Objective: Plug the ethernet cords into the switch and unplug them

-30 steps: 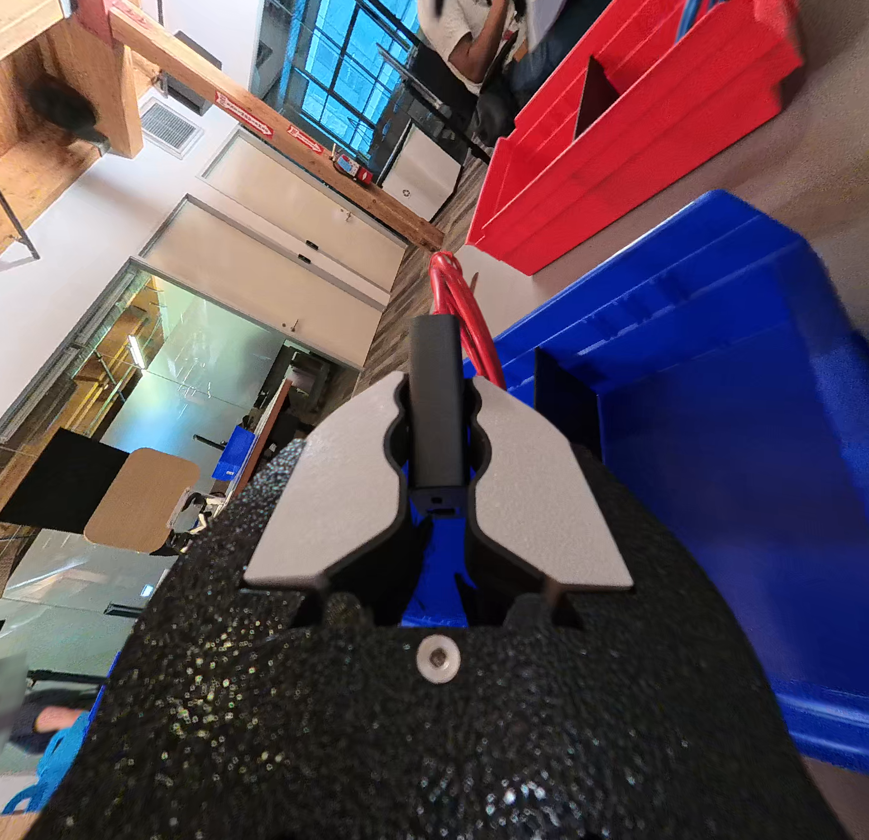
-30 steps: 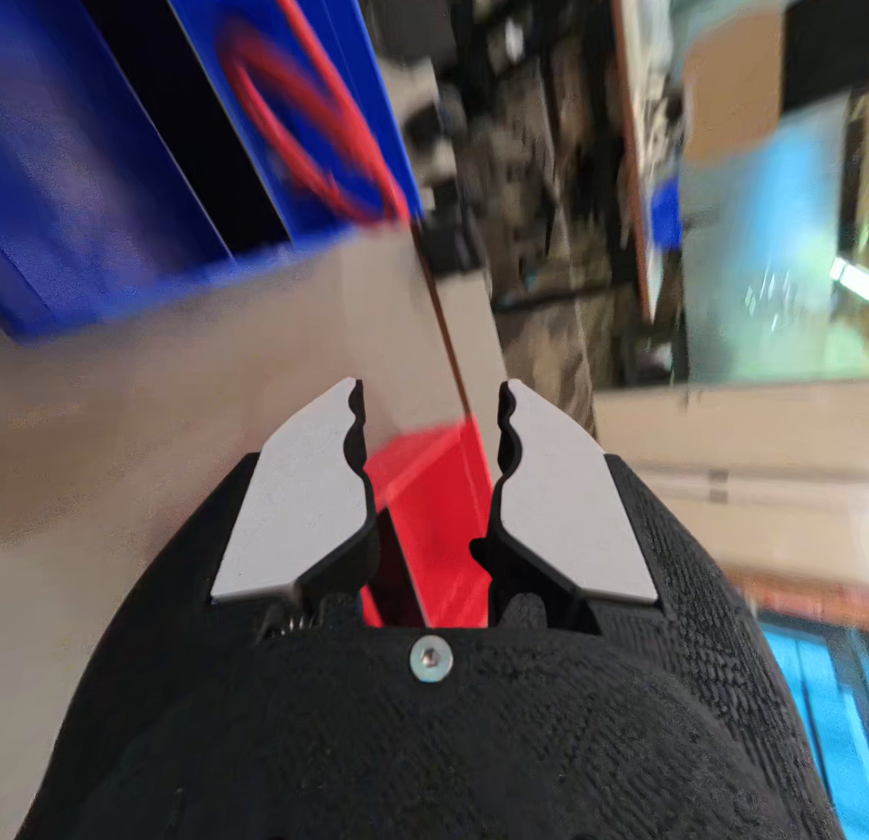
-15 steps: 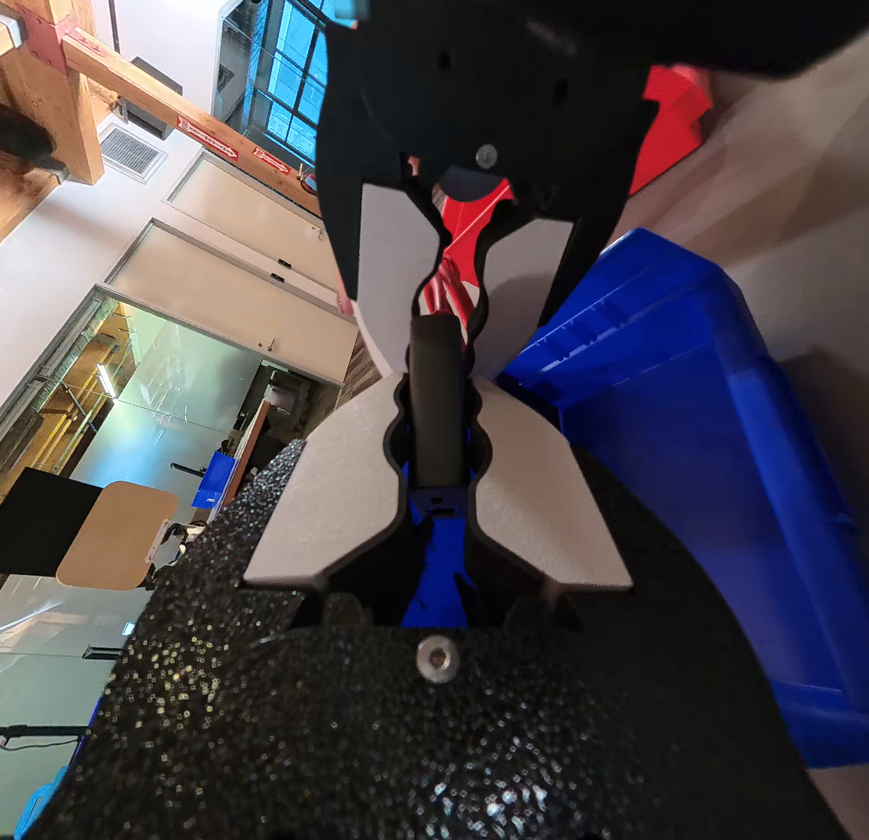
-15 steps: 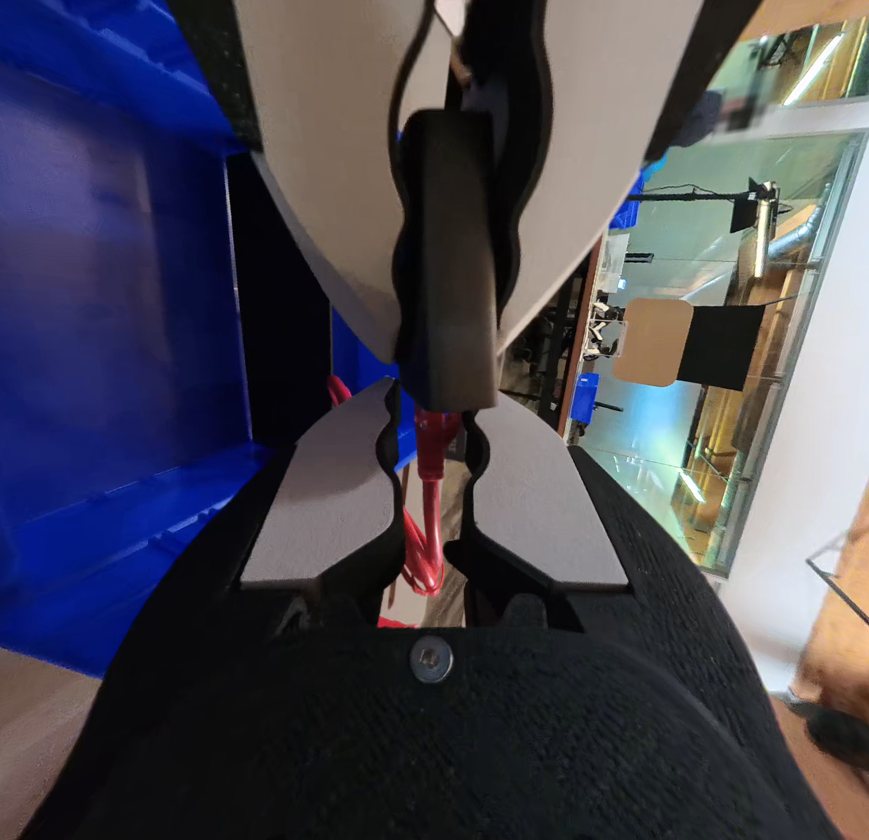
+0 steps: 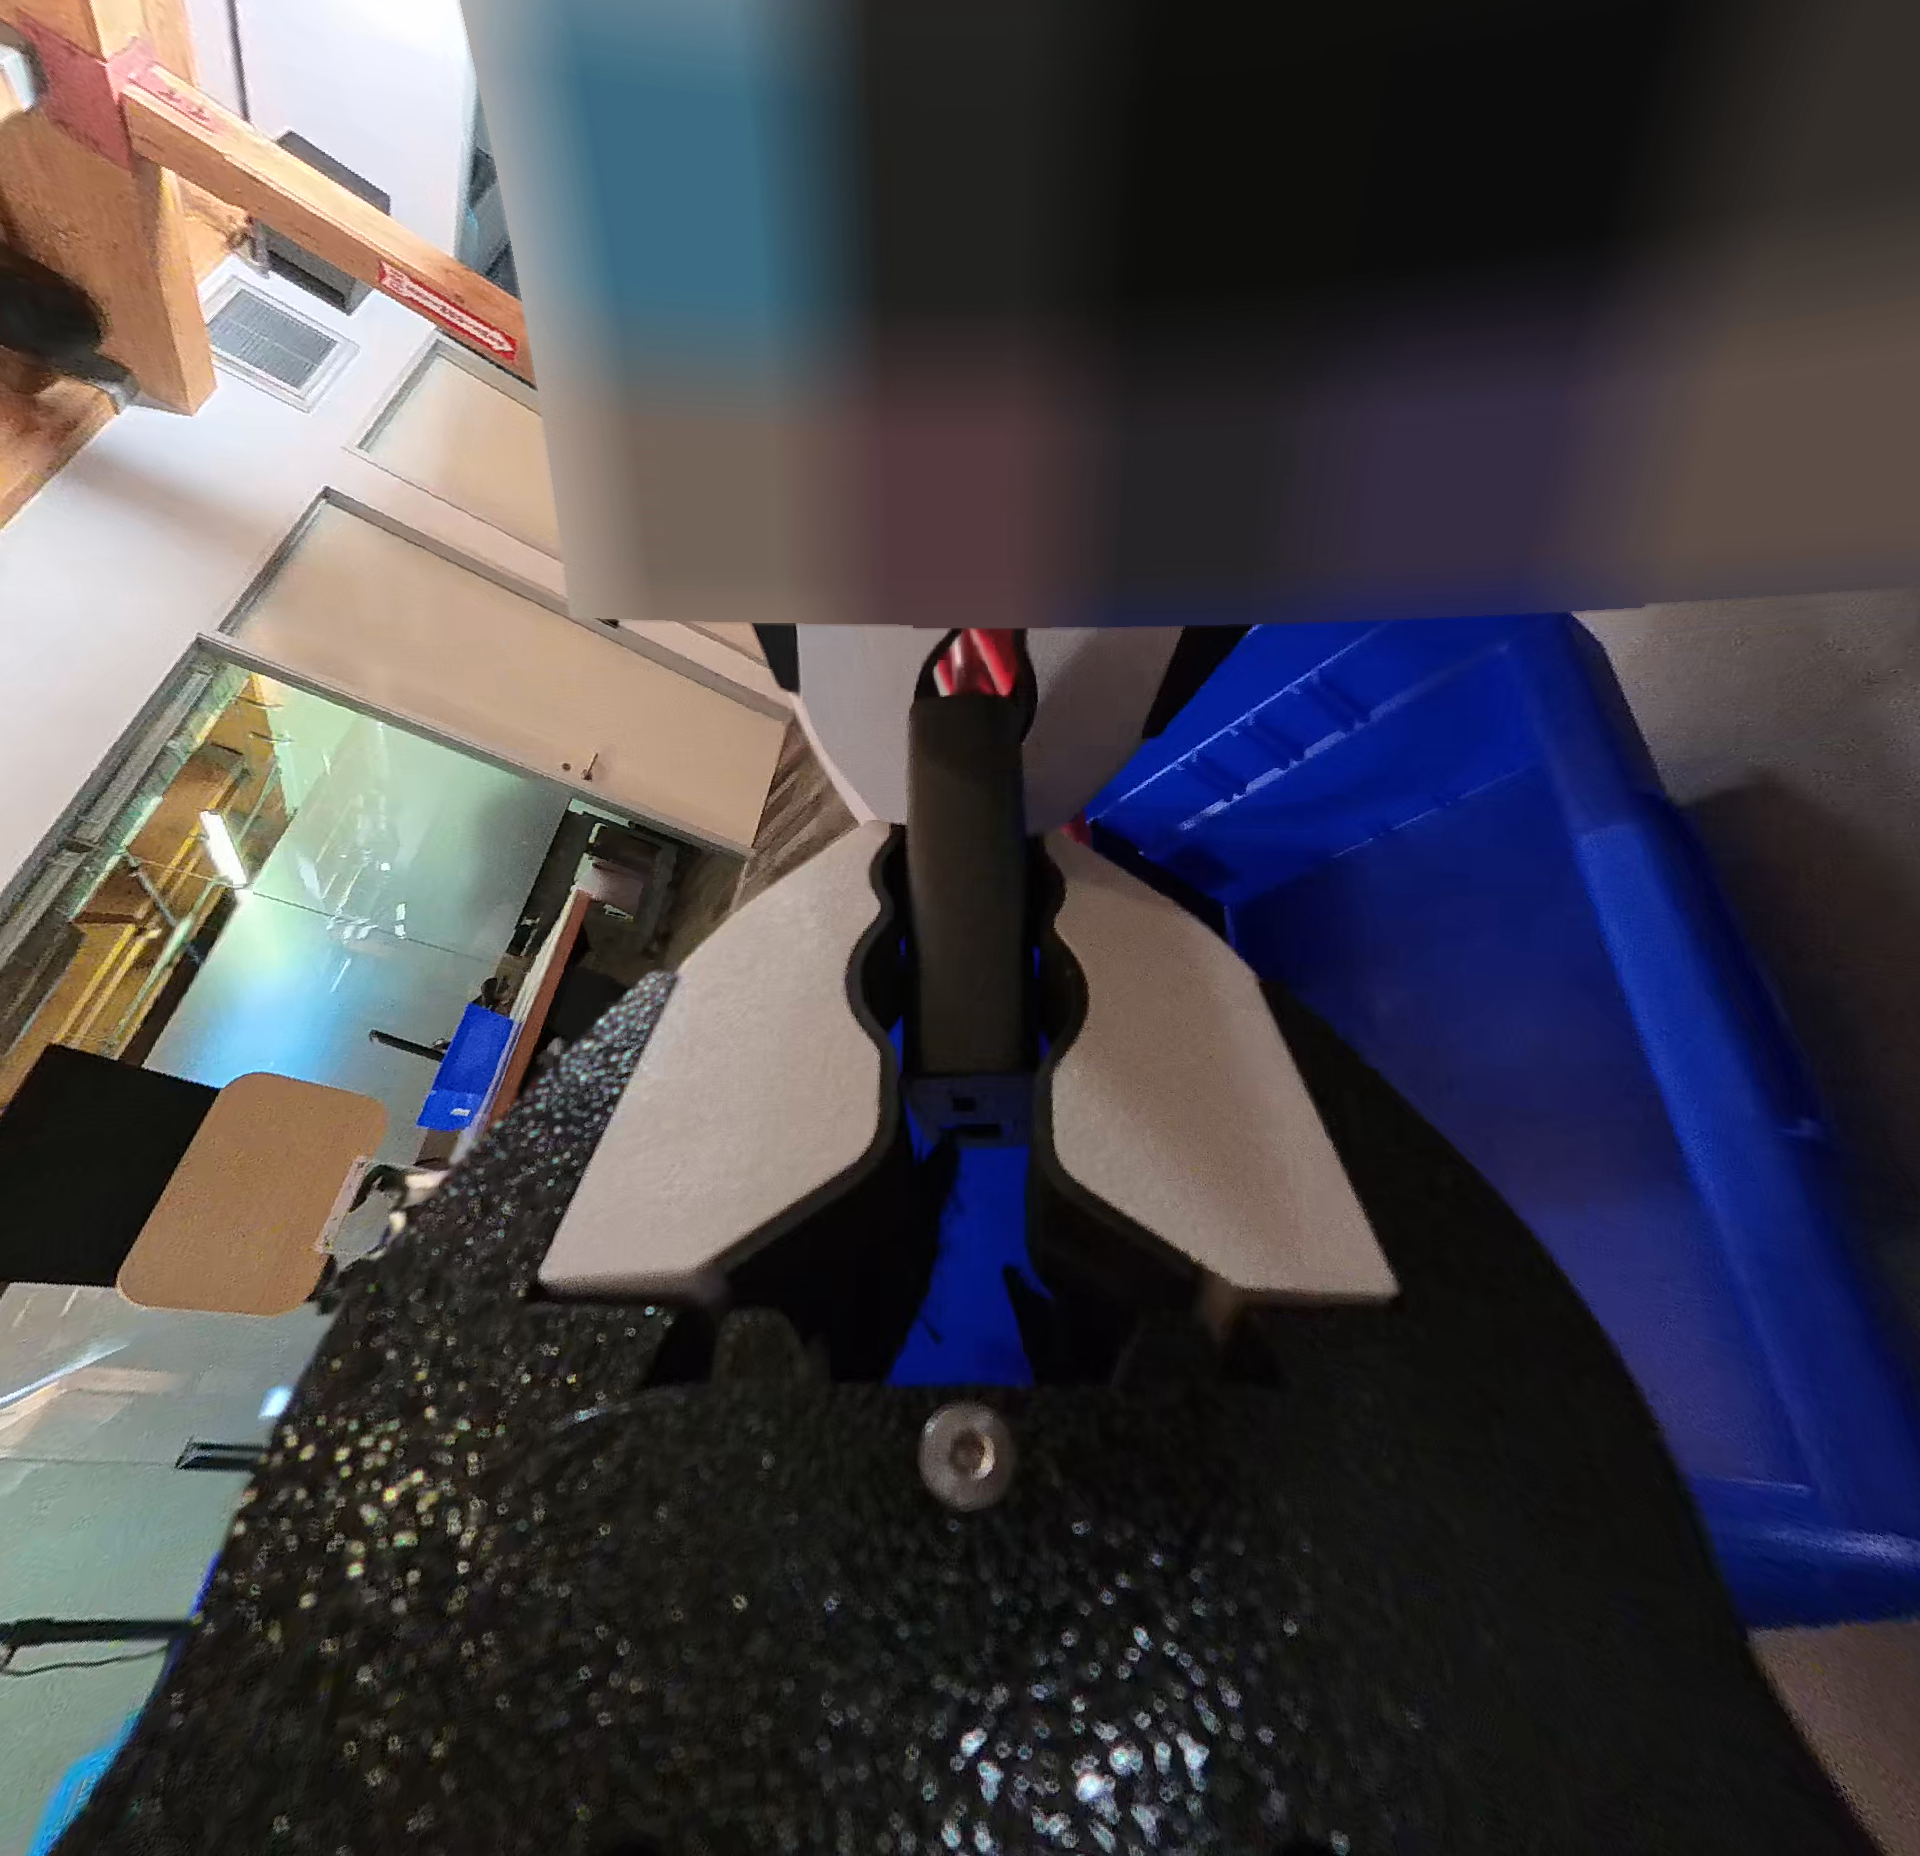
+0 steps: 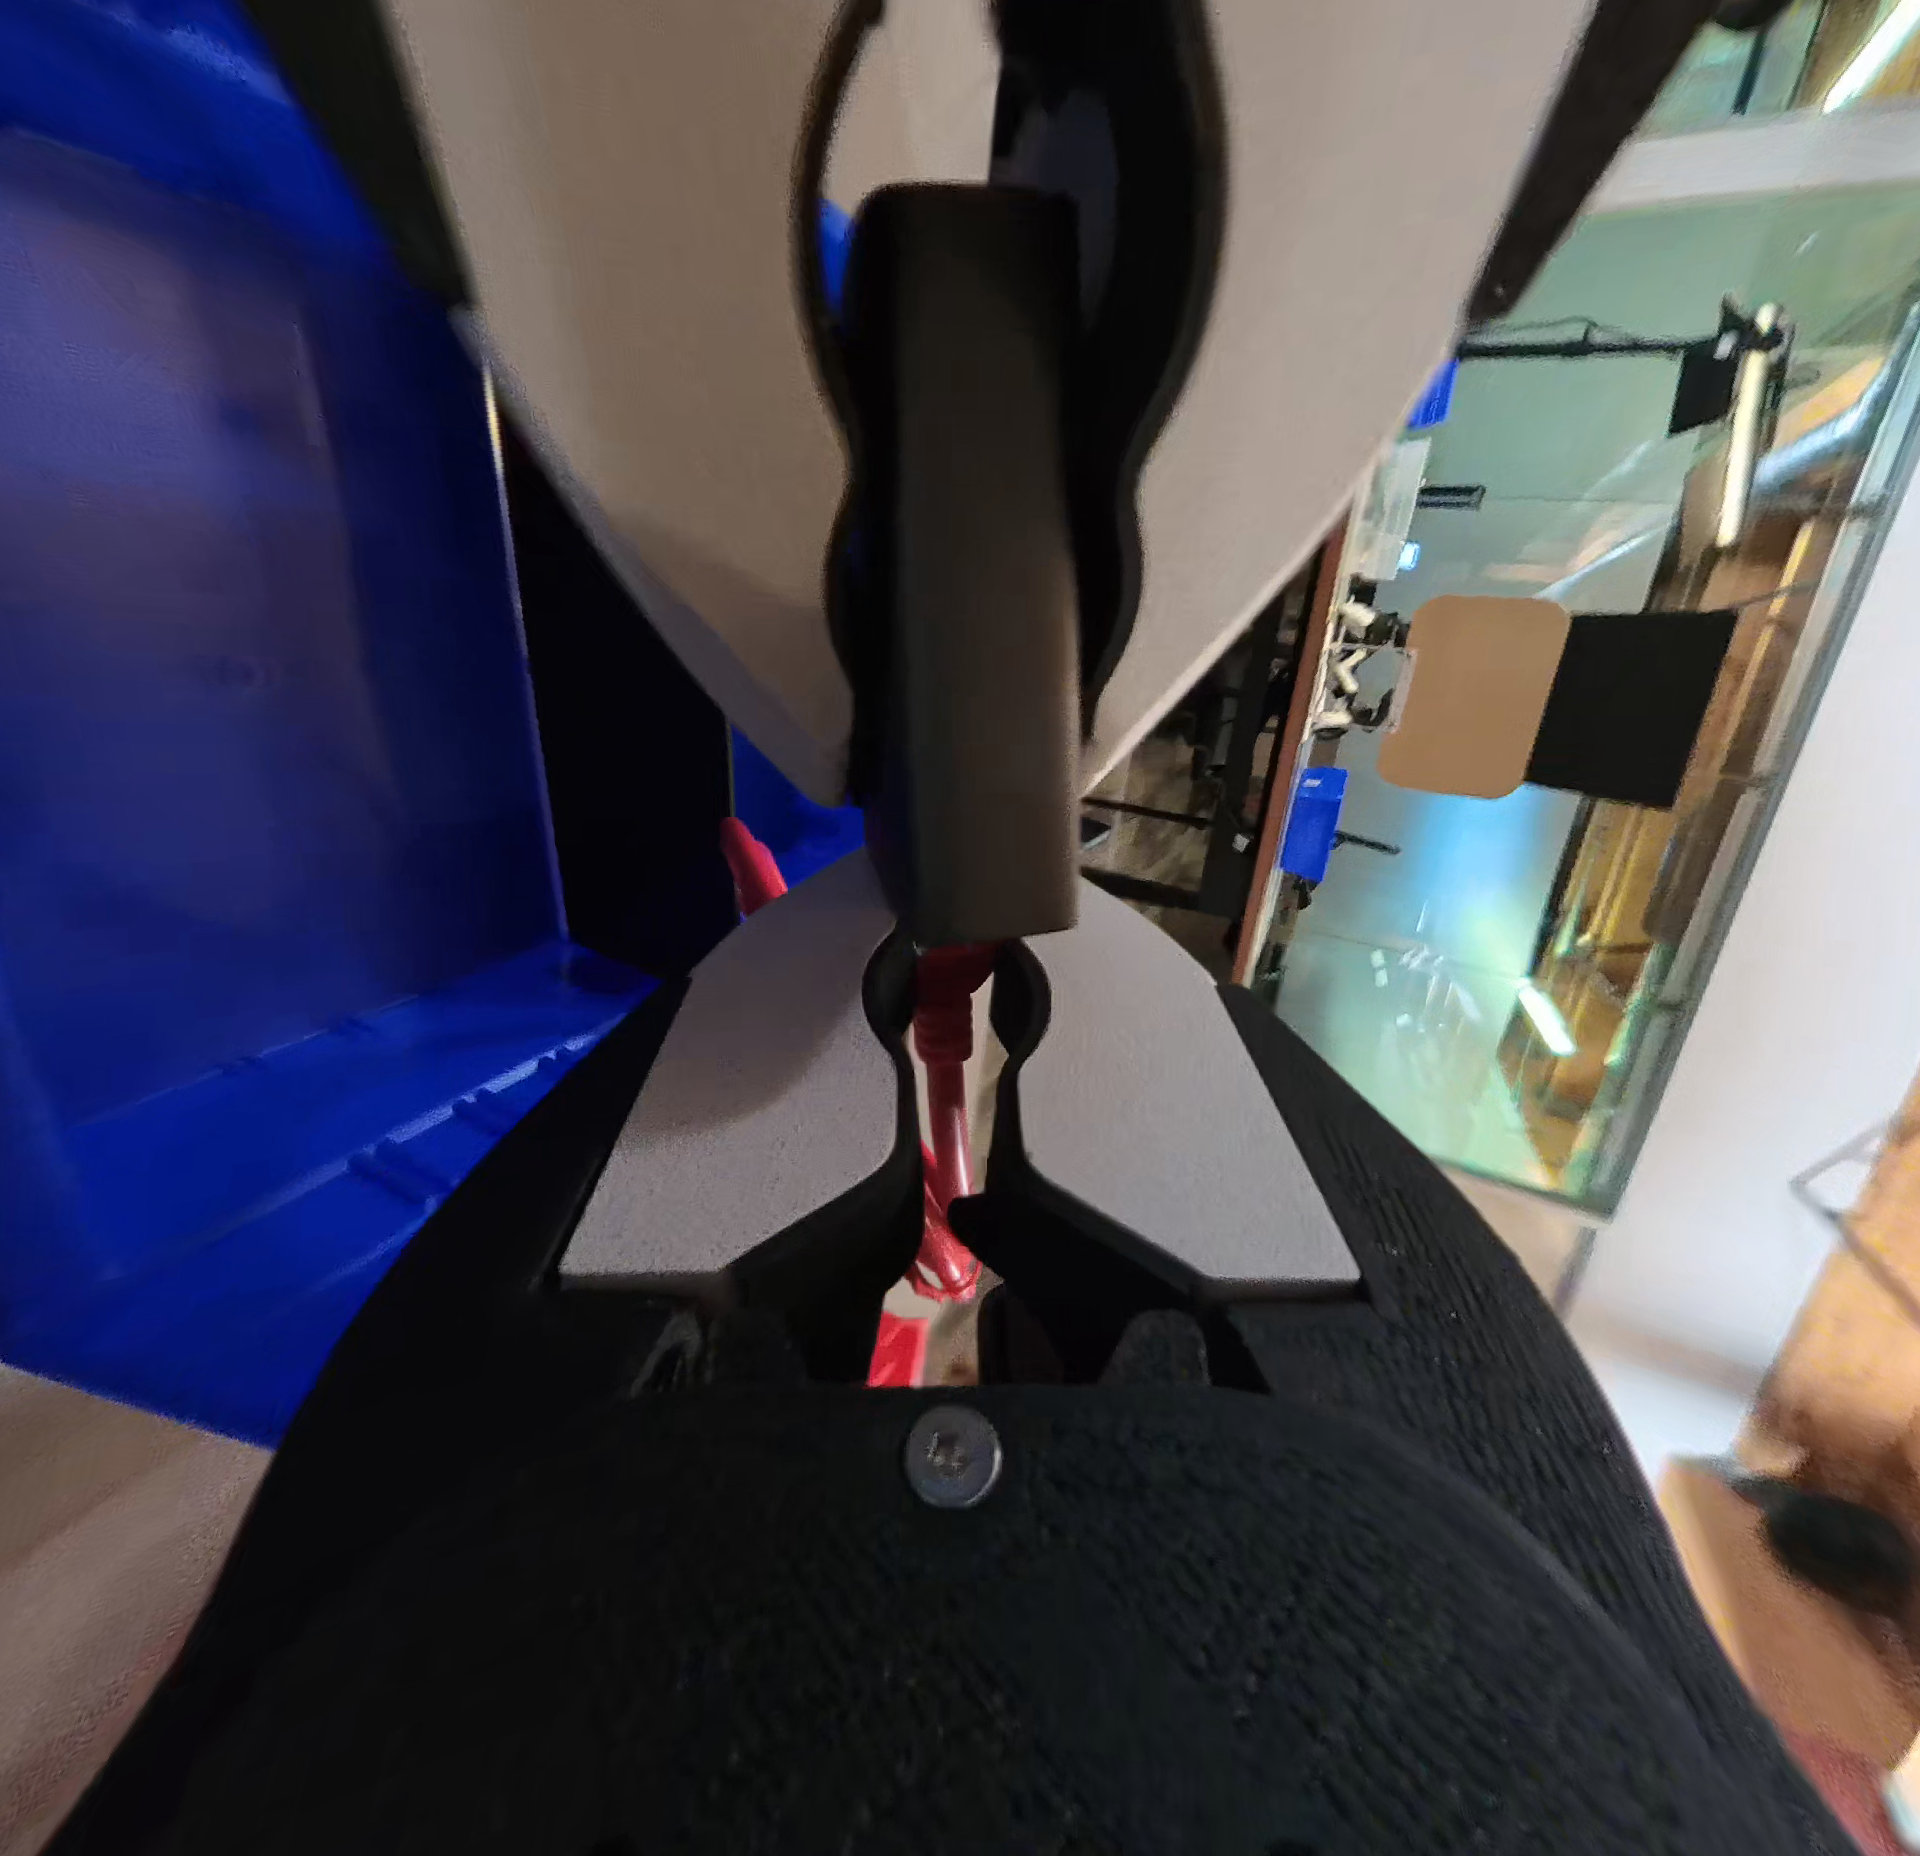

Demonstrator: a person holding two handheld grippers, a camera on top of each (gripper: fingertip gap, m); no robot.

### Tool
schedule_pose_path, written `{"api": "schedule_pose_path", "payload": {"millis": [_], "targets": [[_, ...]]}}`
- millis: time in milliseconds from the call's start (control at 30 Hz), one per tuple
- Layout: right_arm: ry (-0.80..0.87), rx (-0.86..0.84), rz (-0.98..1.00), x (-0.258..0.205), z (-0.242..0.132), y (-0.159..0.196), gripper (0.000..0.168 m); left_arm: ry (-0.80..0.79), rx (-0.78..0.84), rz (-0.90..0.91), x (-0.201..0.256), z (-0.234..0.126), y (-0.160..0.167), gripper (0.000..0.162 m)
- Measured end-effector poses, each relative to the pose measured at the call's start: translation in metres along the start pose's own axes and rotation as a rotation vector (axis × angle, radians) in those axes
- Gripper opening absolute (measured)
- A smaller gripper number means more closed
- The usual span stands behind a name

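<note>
My left gripper (image 5: 966,856) is shut on a black block-shaped coupler (image 5: 961,923). A blue cable (image 5: 966,1235) runs out of the coupler's near end, back between the fingers. My right gripper (image 6: 956,975) faces it head-on and is shut on the plug end of a red cable (image 6: 948,1079), right at the coupler's other end (image 6: 971,611). In the left wrist view the red cable (image 5: 971,663) shows just beyond the coupler, between the right gripper's pale fingers (image 5: 862,736). In the right wrist view the left gripper's fingers (image 6: 675,352) flank the coupler.
A blue plastic bin (image 5: 1507,975) lies on the beige table (image 5: 1818,726) just beside both grippers; it also shows in the right wrist view (image 6: 260,663). A red bin edge (image 6: 894,1349) shows behind the right fingers. Glass walls and wooden beams lie beyond.
My right gripper has swung in from the side to face the left one, moved up to the coupler and closed on the red cable's plug. The left gripper has kept its hold.
</note>
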State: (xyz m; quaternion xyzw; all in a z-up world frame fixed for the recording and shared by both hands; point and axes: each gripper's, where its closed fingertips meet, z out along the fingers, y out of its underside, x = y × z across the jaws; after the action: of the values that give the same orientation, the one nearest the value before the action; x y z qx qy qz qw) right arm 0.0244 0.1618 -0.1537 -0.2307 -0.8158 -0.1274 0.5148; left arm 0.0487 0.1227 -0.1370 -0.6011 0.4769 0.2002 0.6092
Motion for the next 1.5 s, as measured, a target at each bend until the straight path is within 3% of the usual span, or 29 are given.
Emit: {"api": "schedule_pose_path", "payload": {"millis": [167,300,733,1000,1233,1500], "targets": [[0.035,0.012,-0.428,-0.014,-0.001,-0.003,0.01,0.115,-0.006,-0.006,0.015,-0.001,0.002,0.02],[-0.027,0.052,-0.631,-0.031,-0.005,0.002,0.011,0.165,0.01,0.003,0.03,0.004,0.0,0.023],[0.102,0.144,-0.54,-0.007,-0.037,0.001,0.011,0.018,0.104,0.088,0.016,-0.002,-0.031,0.021],[0.125,0.194,-0.558,-0.009,-0.053,-0.004,0.012,0.04,0.161,0.082,0.02,-0.009,-0.043,0.022],[0.127,0.107,-0.487,-0.001,-0.054,0.0,0.01,-0.05,0.088,0.173,0.014,-0.009,-0.042,0.022],[0.098,0.173,-0.554,-0.01,-0.064,-0.006,0.011,0.025,0.149,0.122,0.023,-0.013,-0.051,0.021]]}}
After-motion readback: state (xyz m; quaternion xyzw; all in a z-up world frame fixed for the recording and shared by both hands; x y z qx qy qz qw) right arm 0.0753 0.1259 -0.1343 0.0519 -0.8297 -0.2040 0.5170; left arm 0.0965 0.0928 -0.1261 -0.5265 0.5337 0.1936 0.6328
